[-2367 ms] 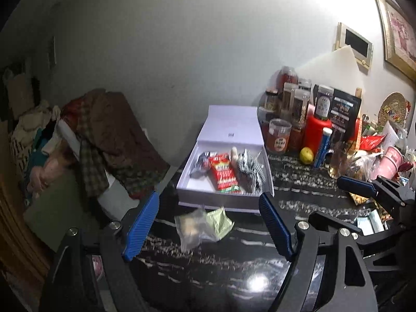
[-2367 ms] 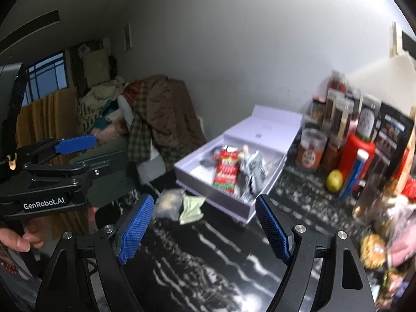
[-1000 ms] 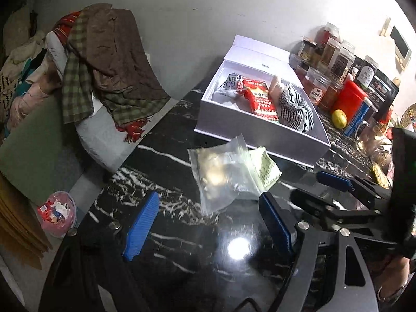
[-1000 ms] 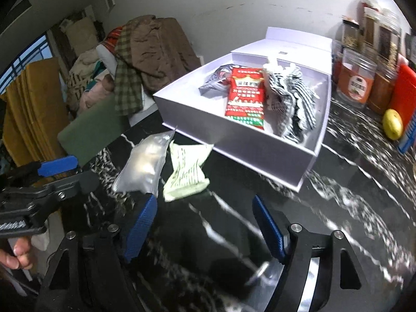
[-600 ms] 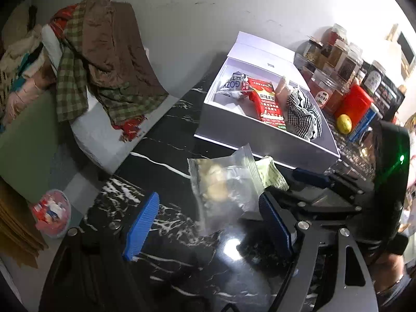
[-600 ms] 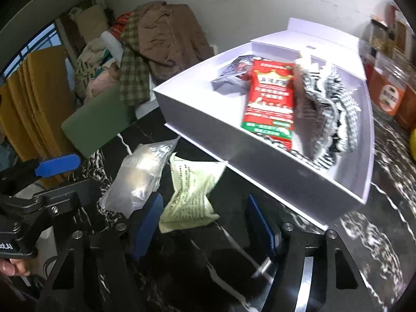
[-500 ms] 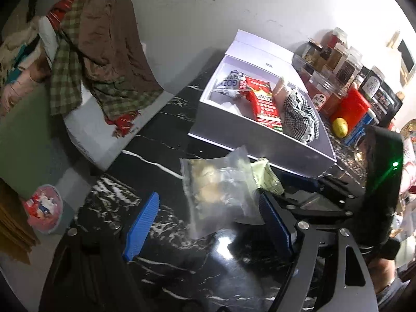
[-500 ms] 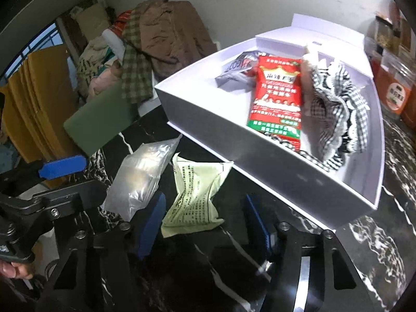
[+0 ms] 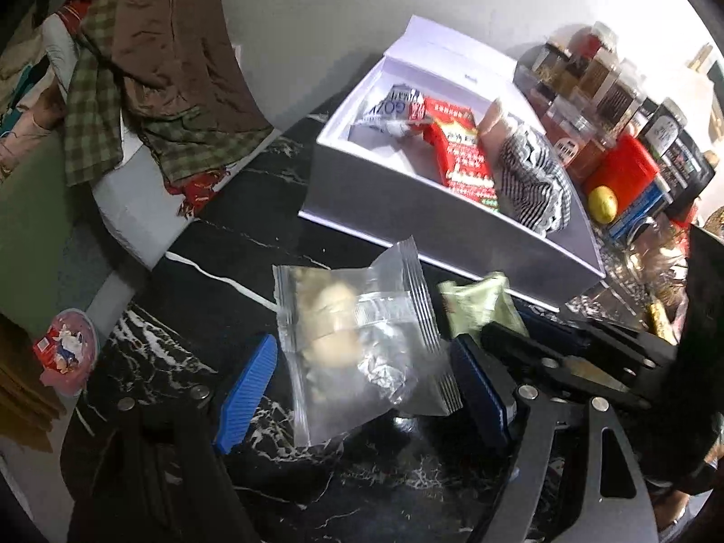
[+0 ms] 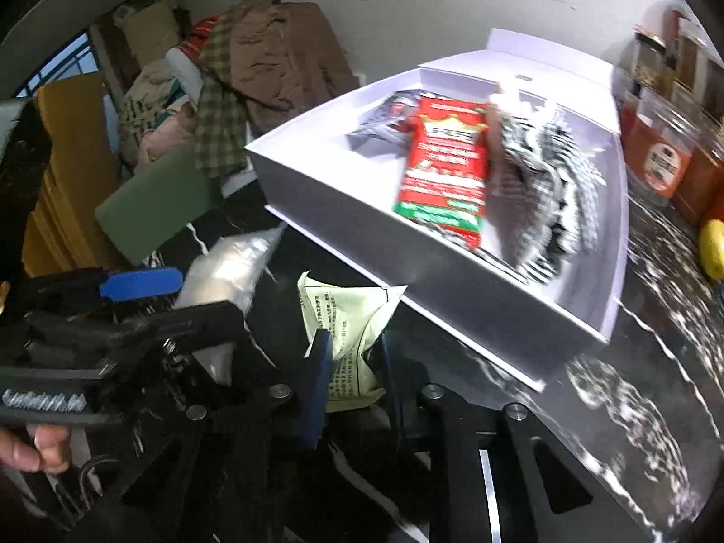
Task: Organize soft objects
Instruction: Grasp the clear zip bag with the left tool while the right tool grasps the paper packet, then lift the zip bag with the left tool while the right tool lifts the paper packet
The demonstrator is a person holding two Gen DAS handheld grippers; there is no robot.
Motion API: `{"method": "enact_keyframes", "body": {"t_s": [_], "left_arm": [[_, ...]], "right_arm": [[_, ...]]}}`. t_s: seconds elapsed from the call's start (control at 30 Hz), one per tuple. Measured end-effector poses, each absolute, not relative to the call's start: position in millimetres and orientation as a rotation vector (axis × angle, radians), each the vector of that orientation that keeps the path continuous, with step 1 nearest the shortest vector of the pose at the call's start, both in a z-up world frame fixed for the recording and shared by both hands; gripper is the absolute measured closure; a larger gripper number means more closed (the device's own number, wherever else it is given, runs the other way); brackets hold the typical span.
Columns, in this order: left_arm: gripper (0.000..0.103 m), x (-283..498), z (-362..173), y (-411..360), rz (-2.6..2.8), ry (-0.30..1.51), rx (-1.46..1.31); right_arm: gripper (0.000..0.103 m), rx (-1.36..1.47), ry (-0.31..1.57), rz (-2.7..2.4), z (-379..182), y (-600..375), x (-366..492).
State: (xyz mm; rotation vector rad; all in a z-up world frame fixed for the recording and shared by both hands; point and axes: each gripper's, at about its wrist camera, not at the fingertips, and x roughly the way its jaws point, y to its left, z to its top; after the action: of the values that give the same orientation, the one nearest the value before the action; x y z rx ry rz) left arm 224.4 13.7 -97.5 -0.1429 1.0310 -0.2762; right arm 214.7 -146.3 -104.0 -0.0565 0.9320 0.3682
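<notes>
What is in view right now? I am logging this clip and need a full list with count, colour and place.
clear bag: 1, transparent with pale contents, on the black marble table, between the left gripper's fingers
green packet: 1, pale green, on the table in front of the box, pinched by the right gripper
white box: 1, open, at the back of the table
red packet: 1, red, in the box
silver wrapper: 1, in the box's far corner
checked cloth: 1, black and white, in the box
jars: several, right of the box
lemon: 1, yellow, by the jars
clothes pile: brown and green, left of the table
left gripper: open
right gripper: closed on the packet
</notes>
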Motion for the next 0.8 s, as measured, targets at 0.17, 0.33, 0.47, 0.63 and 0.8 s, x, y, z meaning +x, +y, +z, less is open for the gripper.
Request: {"method": "enact_keyframes", "body": {"t_s": [0.17, 0.33, 0.47, 0.63, 0.8], "left_arm": [[0.024, 225.2, -105.4, 4.8, -0.234, 1.042, -0.098], [0.049, 221.0, -106.2, -1.9, -0.233, 0.993, -0.060], [0.062, 213.4, -105.0, -14.9, -0.274, 0.995, -0.027], [0.068, 190.3, -102.5, -37.6, -0.366, 1.003, -0.015], [0.071, 160.9, -97.5, -61.7, -0.453, 0.999, 0.015]], "right_arm": [[0.081, -0.024, 0.948, 0.322, -103.8, -171.9, 203.1], [0.081, 0.011, 0.959, 0.276, -102.0, -195.9, 187.1], [0.081, 0.047, 0.966, 0.243, -101.4, -213.8, 171.8], [0.081, 0.091, 0.975, 0.209, -101.8, -236.4, 149.7], [0.081, 0.106, 0.978, 0.164, -100.4, -254.0, 128.3]]}}
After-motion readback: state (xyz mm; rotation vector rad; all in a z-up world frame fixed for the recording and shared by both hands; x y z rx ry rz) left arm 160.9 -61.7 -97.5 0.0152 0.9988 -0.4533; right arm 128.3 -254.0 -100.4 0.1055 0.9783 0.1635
